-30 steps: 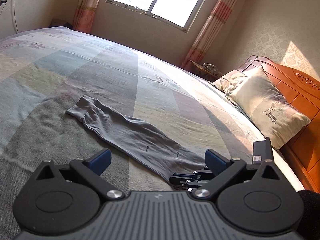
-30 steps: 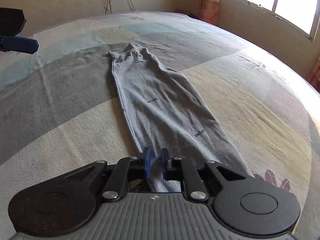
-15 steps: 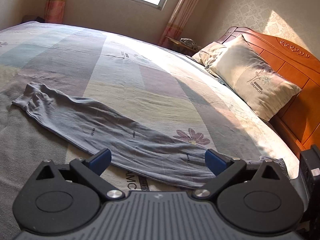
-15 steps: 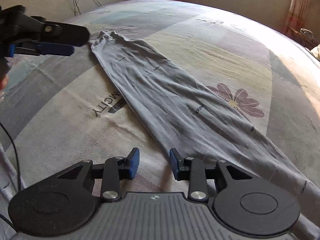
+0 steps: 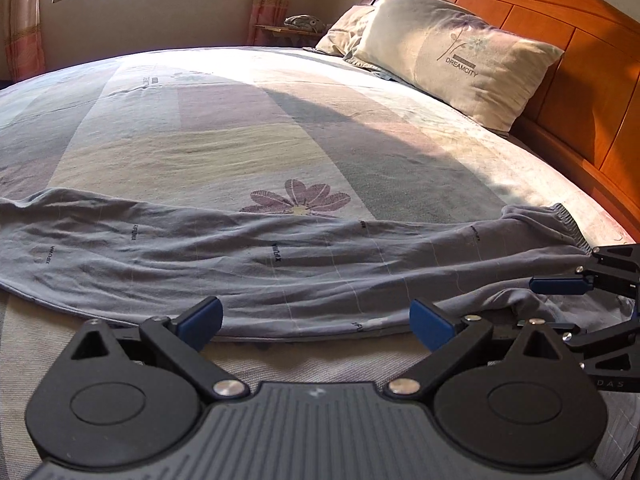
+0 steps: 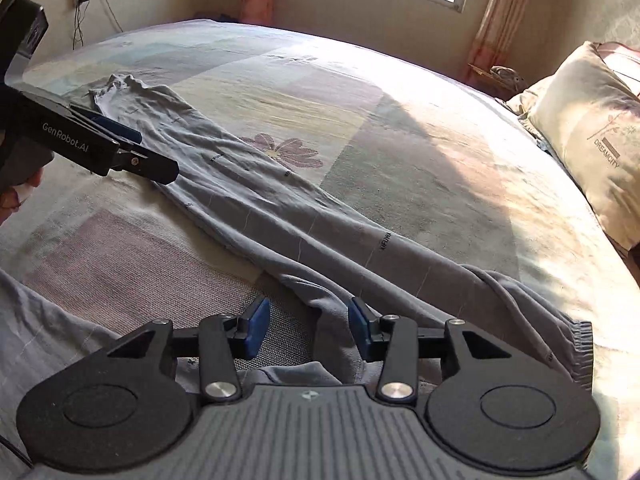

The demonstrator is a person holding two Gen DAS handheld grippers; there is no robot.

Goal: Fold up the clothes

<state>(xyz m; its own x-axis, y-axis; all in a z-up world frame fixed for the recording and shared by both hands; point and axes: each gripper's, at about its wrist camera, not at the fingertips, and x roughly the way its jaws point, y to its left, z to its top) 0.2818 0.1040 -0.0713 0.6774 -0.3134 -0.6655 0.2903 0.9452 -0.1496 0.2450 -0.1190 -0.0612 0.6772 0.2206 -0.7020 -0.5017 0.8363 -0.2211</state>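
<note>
1. On the bed (image 5: 280, 128) lie my grey pants (image 5: 280, 256), folded long and thin, stretched flat across the patchwork cover.
2. My left tongs (image 5: 316, 320) are wide apart and hold nothing. They sit just beside the near edge of the pants, around the middle.
3. My right tongs (image 6: 306, 326) are apart too. A bunched bit of grey cloth at the waist end sits between the blue pads (image 6: 256, 326), but they do not pinch it.
4. The stretchy waistband (image 6: 576, 356) lies at the right end, near the wooden headboard (image 5: 580, 80).
5. A cream pillow (image 5: 460, 48) leans on the headboard, well apart from the pants.
</note>
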